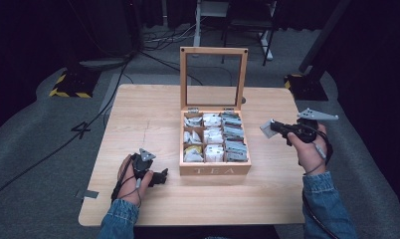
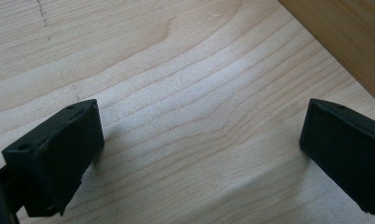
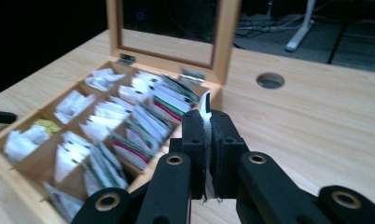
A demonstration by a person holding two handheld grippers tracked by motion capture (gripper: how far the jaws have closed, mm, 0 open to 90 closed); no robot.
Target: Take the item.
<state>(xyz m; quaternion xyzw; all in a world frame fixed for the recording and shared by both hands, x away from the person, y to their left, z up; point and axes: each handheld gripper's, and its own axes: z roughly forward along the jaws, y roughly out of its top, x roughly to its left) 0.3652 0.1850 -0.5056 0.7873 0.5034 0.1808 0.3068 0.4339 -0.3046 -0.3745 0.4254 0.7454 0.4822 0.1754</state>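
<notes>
A wooden tea box [image 1: 215,170] with its glass lid [image 1: 213,77] standing open sits mid-table, its compartments packed with tea bags [image 1: 235,145]. My right gripper [image 1: 273,127] hovers just right of the box, shut on a flat grey tea bag [image 1: 265,129]; in the right gripper view the tea bag [image 3: 205,122] stands edge-on between the jaws, with the tea box [image 3: 31,161] to the left. My left gripper [image 1: 161,177] rests low on the table left of the box's front corner, open. In the left gripper view the left gripper [image 2: 202,156] has bare wood between its jaws.
The light wooden table [image 1: 138,114] has a round cable hole [image 3: 270,80] behind the box on the right. The box wall [image 2: 349,32] lies close ahead of the left gripper. Stands and cables [image 1: 153,37] lie on the floor beyond the table.
</notes>
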